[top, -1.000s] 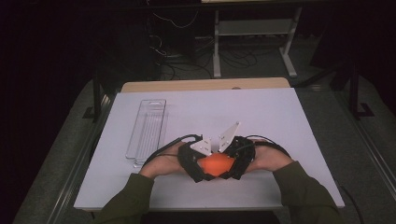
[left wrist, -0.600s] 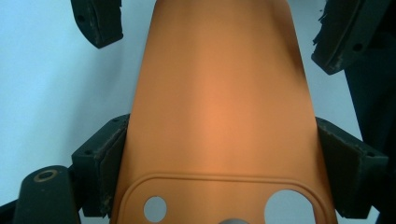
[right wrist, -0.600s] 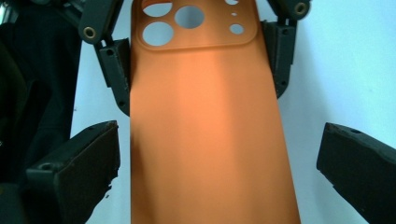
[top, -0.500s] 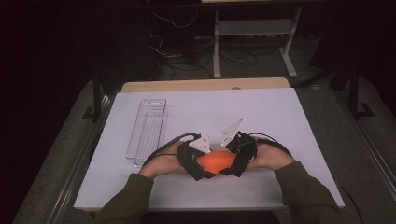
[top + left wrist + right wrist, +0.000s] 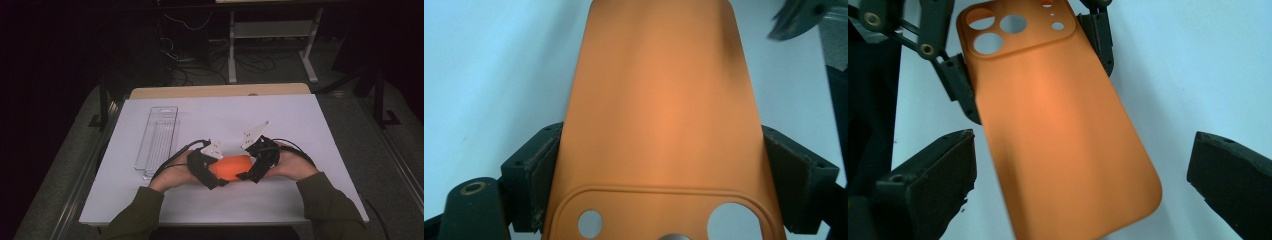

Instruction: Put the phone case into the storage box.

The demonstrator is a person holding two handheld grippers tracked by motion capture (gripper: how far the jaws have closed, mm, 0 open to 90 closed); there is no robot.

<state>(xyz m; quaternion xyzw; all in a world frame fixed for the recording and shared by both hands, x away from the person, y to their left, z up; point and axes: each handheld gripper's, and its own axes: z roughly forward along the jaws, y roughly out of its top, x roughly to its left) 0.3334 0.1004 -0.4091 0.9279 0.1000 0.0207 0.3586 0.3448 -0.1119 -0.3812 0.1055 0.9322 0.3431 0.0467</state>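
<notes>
both forearms wear olive-green sleeves (image 5: 327, 202) that end at the wrist. each hand carries a black gripper: the left gripper (image 5: 209, 172) and the right gripper (image 5: 255, 167) are built of angular black links, each topped by a pale grey three-cornered plate (image 5: 256, 133). thin black cables (image 5: 172, 157) trail from them. up close, the jaws bear dark, slightly frayed pads (image 5: 540, 172), and brass-coloured screws (image 5: 926, 49), it seems, sit in the link joints.
</notes>
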